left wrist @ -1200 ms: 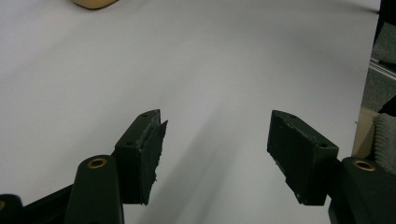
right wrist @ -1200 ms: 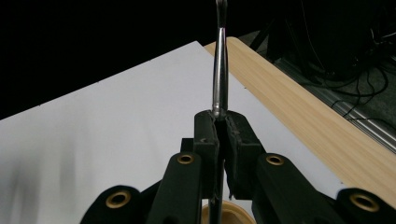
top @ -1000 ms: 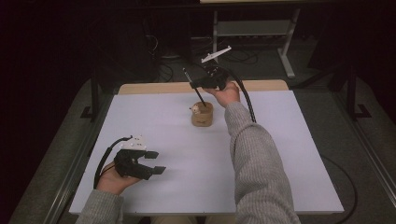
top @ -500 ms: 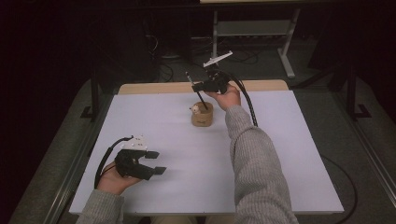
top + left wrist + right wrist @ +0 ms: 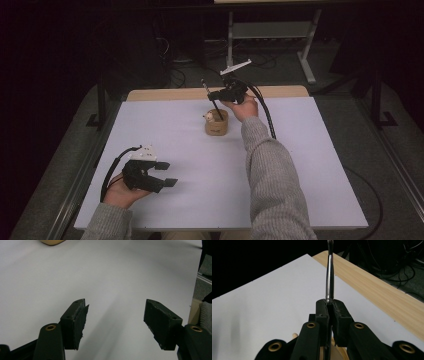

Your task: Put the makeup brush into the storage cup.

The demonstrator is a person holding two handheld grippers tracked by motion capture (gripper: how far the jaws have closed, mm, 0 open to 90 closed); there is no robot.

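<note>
Bench, white-topped, with a bare wooden strip along its far edge. Left tool hovers near the left front corner, jaws apart and empty, with open white surface ahead of it toward the wooden cup at centre rear. Right tool, above and just behind the cup, is clamped on a slim metal utensil, whose lower end dips into the cup. Compared with the earlier frames, both hands and the cup keep their places; the utensil remains tilted in the cup.

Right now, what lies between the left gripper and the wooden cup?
Nothing: in the high view, bare white tabletop separates the left gripper from the wooden cup.
</note>
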